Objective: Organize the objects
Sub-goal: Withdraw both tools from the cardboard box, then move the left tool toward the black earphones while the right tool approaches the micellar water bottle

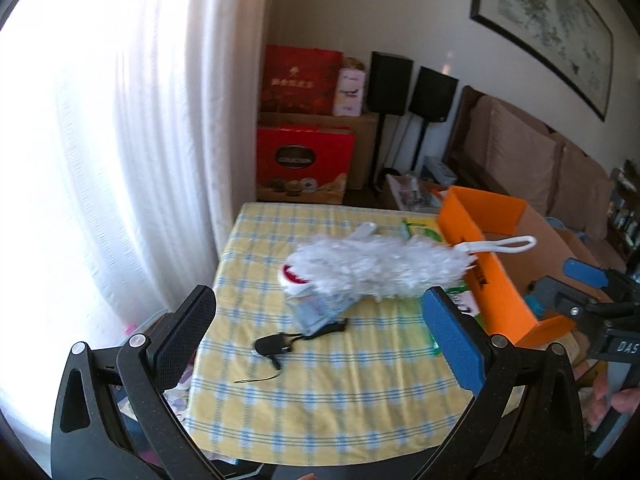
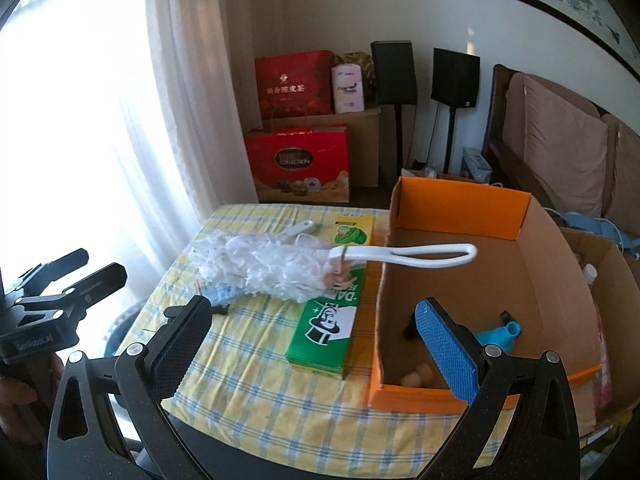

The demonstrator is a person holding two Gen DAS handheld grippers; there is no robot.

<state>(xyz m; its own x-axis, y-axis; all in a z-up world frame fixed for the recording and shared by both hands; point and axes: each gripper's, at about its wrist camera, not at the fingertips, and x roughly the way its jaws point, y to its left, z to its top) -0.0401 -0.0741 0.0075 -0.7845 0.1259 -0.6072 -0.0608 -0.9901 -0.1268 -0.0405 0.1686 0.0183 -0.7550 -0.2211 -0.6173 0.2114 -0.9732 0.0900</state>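
Item: white fluffy duster [image 2: 276, 268], lying ahead of your right gripper [image 2: 320, 344] and slightly left of its centre line, head on the checked tablecloth [image 2: 280, 400] and partly over a green carton [image 2: 332, 328], its looped white plastic handle [image 2: 420, 254] reaching across the near-left wall of the orange box [image 2: 460, 208]. Handling, as a judgement: very light; the fibre head is soft and will crush or slip through the pads, while the handle is stiff and narrow, so take hold at the handle just behind the head. A second white handle [image 2: 302, 229] shows beyond the head; what it belongs to you cannot tell. Under the head, towards your left gripper [image 1: 320, 344], lies a pale blue packet [image 1: 320, 310], and nearer that gripper a small black corded device [image 1: 274, 345]. Containers: the orange box, ahead and right of your right gripper, holds a light blue plastic piece [image 2: 498, 336], a small black part [image 2: 410, 326] and a pinkish object [image 2: 418, 376] near its front wall; the rest of its floor looks bare. Further right stands a brown cardboard carton [image 2: 612, 280] with a white bottle top just visible. Grippers: both stand spread wide and hold nothing, each short of the duster.
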